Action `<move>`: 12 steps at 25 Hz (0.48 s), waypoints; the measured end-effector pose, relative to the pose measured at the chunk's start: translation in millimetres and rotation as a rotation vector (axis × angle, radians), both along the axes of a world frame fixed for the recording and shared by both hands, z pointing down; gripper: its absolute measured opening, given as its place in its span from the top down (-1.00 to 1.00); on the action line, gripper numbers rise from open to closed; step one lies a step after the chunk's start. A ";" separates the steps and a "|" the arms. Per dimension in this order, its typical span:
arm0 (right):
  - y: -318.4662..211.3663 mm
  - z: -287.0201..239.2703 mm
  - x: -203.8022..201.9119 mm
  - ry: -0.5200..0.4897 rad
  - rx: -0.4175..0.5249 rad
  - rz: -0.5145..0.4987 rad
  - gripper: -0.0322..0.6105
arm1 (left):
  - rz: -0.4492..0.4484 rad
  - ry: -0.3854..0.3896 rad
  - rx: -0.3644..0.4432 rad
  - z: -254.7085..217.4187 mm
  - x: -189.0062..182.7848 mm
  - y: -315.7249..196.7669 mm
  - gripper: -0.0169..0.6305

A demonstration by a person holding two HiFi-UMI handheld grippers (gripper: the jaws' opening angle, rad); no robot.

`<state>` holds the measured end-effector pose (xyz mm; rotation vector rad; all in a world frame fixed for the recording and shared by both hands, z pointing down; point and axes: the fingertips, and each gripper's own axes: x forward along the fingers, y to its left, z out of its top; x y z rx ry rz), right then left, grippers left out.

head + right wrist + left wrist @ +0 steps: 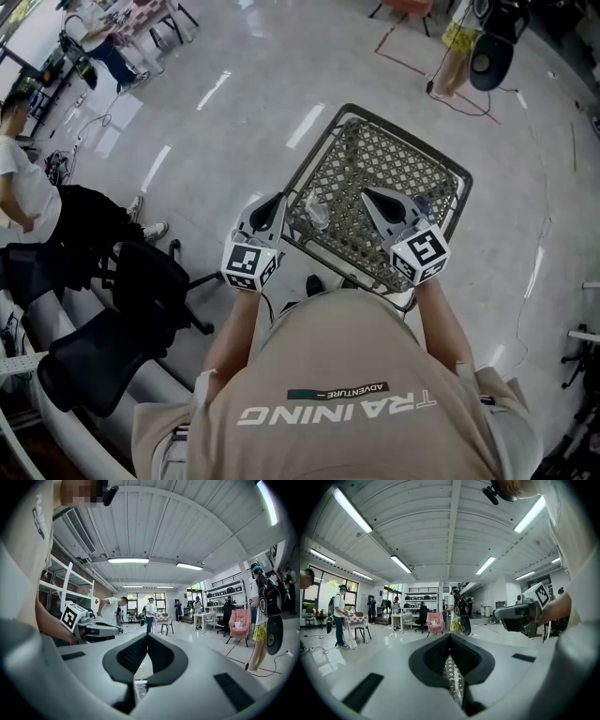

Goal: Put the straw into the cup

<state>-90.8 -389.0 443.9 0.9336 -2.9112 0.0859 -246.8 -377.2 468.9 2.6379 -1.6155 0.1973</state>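
Note:
A square metal mesh table (pixel 405 128) stands in front of me on the shiny floor. A clear plastic cup (pixel 317 217) lies on the mesh near its left edge, and shows blurred under the right jaws (pixel 139 688). I cannot make out the straw for certain. My left gripper (pixel 279 199) hovers over the table's left edge, pointing nearly level, with its jaws shut and nothing between them (pixel 450 635). Over the table's right half, my right gripper (pixel 367 193) also has its tips closed together (pixel 146 635) and holds nothing. Each gripper sees the other beside it.
Black office chairs (pixel 103 347) stand close at my left, with a seated person (pixel 23 187) beyond them. A standing fan (pixel 490 58) and another person are at the far right. Tables, a pink chair (pixel 435 622) and several people fill the room's far side.

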 end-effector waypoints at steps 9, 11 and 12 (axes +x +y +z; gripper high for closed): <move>5.8 13.2 1.3 0.072 0.000 -0.006 0.85 | 0.045 0.027 -0.015 0.8 -1.0 -7.1 0.90; 10.1 15.0 1.9 0.075 0.002 -0.005 0.85 | 0.051 0.028 -0.030 6.4 -1.9 -8.1 0.90; 11.4 15.2 3.0 0.072 0.001 -0.002 0.85 | 0.053 0.035 -0.039 9.4 -2.5 -9.3 0.90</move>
